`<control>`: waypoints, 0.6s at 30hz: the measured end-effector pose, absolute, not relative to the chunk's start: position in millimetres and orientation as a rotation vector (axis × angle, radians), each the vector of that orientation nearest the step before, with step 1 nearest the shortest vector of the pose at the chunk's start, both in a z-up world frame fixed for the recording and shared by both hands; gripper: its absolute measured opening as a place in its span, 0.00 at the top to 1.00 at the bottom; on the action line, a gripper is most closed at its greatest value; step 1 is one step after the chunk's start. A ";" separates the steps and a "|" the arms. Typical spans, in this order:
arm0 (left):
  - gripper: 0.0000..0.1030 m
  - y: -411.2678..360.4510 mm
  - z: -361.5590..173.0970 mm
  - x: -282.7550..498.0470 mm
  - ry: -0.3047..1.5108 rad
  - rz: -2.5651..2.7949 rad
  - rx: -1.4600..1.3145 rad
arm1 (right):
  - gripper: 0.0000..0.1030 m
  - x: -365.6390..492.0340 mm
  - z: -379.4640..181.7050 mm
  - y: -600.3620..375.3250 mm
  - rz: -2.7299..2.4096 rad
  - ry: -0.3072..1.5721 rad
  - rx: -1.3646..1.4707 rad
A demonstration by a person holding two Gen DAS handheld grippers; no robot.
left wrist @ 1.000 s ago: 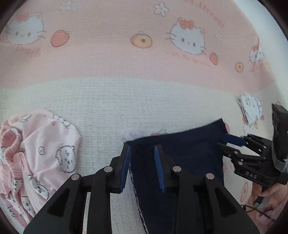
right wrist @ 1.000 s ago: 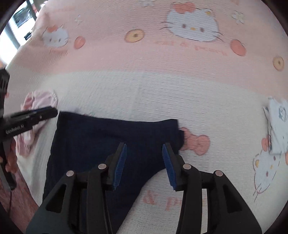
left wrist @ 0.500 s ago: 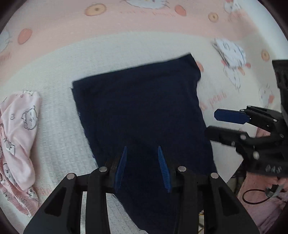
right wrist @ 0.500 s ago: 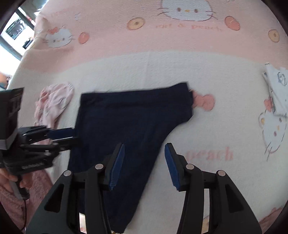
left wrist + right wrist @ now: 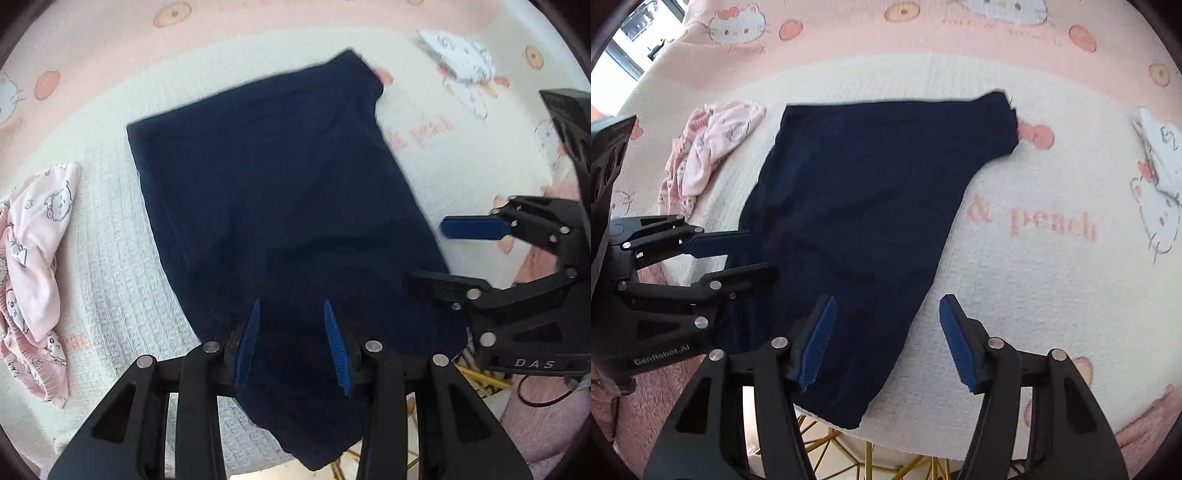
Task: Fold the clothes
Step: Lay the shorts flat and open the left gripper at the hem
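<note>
A dark navy garment (image 5: pixel 280 192) lies spread flat on the Hello Kitty blanket (image 5: pixel 417 133), its near end hanging over the table's front edge. It also shows in the right wrist view (image 5: pixel 864 206). My left gripper (image 5: pixel 291 343) is open and empty, hovering over the garment's near end. My right gripper (image 5: pixel 886 339) is open and empty above the garment's near right edge. Each gripper shows in the other's view, the right gripper (image 5: pixel 443 254) at the garment's right side, the left gripper (image 5: pixel 757 254) at its left side.
A crumpled pink printed garment (image 5: pixel 33 266) lies left of the navy one, also in the right wrist view (image 5: pixel 713 147). A folded white printed garment (image 5: pixel 458 59) sits at the far right (image 5: pixel 1160 147). Gold wire table legs (image 5: pixel 849 454) show below the front edge.
Both grippers have pulled back toward the near edge, away from the garment's far edge. The navy garment now lies spread out in full view. Both grippers stay open.
</note>
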State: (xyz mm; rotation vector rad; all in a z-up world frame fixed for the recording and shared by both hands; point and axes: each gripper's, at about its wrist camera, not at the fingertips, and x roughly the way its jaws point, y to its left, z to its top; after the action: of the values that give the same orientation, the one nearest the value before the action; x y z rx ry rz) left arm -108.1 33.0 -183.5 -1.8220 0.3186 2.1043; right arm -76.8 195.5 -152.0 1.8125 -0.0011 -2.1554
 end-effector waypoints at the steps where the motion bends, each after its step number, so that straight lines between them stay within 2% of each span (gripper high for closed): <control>1: 0.63 30.5 -180.5 -106.6 0.322 2.111 -1.809 | 0.42 -71.9 -158.1 195.2 -2.136 0.047 1.860; 4: 0.63 15.0 -163.0 -108.0 0.190 2.166 -1.819 | 0.42 -57.0 -145.0 202.1 -2.176 0.076 1.835; 7: 0.63 14.9 -155.1 -105.3 0.118 2.178 -1.787 | 0.41 -48.7 -138.4 210.0 -2.191 -0.036 1.781; 9: 0.63 20.1 -161.6 -104.2 0.162 2.174 -1.801 | 0.41 -47.5 -145.4 207.5 -2.158 -0.076 1.785; 12: 0.63 21.8 -180.8 -109.2 0.263 2.192 -1.804 | 0.41 -47.2 -160.8 200.3 -2.121 -0.017 1.843; 18: 0.63 6.1 -152.9 -129.3 0.119 2.254 -1.720 | 0.41 -41.8 -161.1 215.1 -2.116 -0.039 1.893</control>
State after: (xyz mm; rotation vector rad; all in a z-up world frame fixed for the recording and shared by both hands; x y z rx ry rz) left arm -129.3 6.1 -152.9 -1.7205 0.1188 2.2539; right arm -41.8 215.1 -161.1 1.8930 -0.0387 -2.1163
